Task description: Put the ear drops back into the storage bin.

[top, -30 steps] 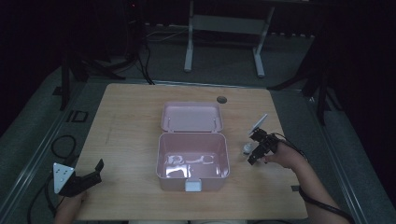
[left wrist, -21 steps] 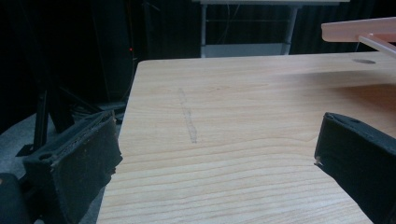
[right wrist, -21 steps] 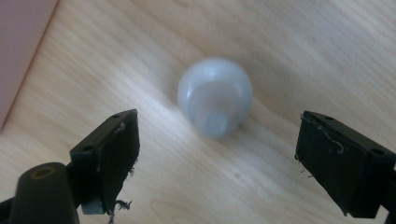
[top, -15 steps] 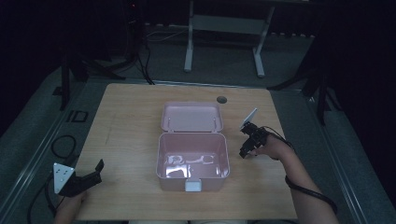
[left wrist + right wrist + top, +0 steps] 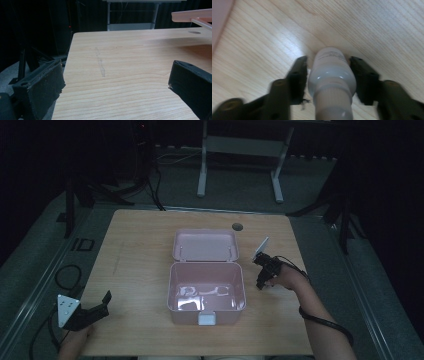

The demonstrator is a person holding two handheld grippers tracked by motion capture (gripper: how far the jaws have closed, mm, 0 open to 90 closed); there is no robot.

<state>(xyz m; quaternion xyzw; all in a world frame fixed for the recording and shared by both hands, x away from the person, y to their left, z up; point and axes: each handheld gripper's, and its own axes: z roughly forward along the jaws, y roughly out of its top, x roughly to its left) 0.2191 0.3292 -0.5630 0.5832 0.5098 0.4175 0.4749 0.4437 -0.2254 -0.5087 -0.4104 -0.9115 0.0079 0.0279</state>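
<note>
- Dark room, light wood table (image 5: 140, 250).
- Left gripper (image 5: 95, 310) parked at the near left corner, jaws apart, nothing between them.
- Right gripper (image 5: 328, 82): jaws just closing, now clamped on the small white bottle (image 5: 332, 75) lying on the table right of the pink box (image 5: 206, 292).
- Step: grasp. Next, I judge: lift clear, carry over the box rim.
- Bottle: smooth, glossy, rounded shoulder, may slip.

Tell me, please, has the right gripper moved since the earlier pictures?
Yes. In the high view the right gripper has come leftward toward the pink box, its jaws just closing around a white bottle.
</note>
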